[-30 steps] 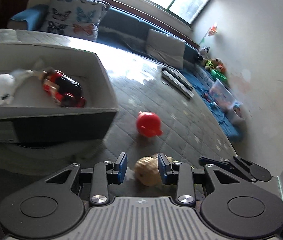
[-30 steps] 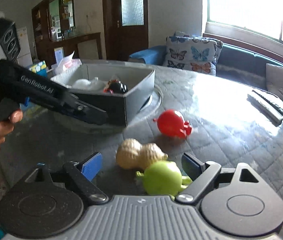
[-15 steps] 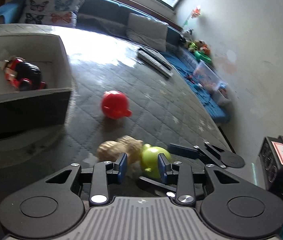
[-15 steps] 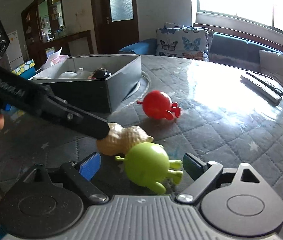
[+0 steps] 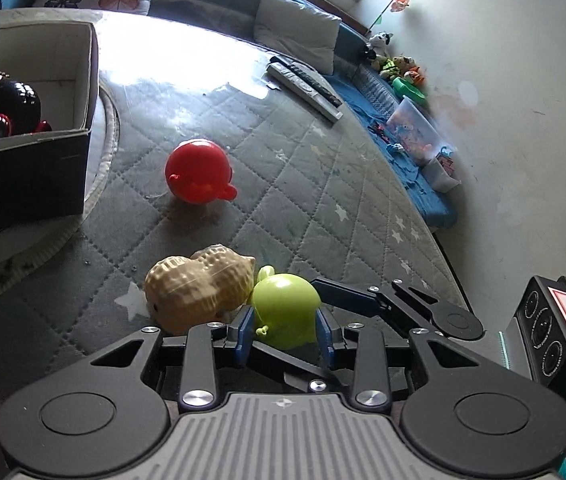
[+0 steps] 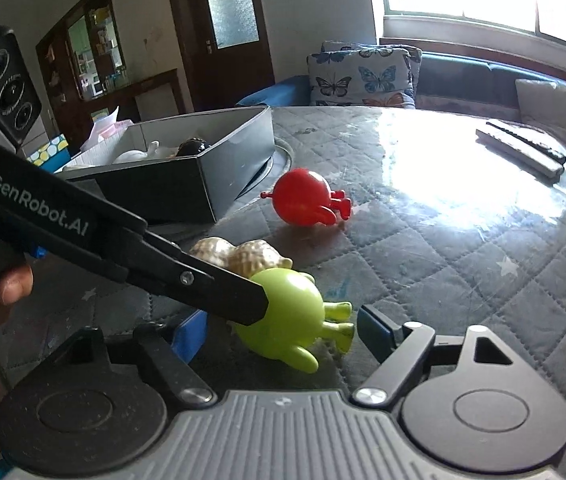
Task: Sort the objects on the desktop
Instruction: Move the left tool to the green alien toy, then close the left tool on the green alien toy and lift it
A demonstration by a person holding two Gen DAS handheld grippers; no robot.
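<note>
The green toy [image 6: 291,304] lies on the tabletop [image 6: 443,260] against the peanut toy [image 6: 243,256], between the right gripper's [image 6: 283,334] closing jaws, whose pads are not yet pressing it. The left gripper [image 6: 253,308], jaws together, noses its side, probably to steady it.

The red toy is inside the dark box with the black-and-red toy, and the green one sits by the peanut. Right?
Not quite. The red toy lies on the quilted table outside the dark box, as the left wrist view shows. The green toy does sit by the peanut.

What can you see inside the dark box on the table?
Inside the dark box lie a black-and-red toy and something white. The box's walls cover the rest of its floor.
</note>
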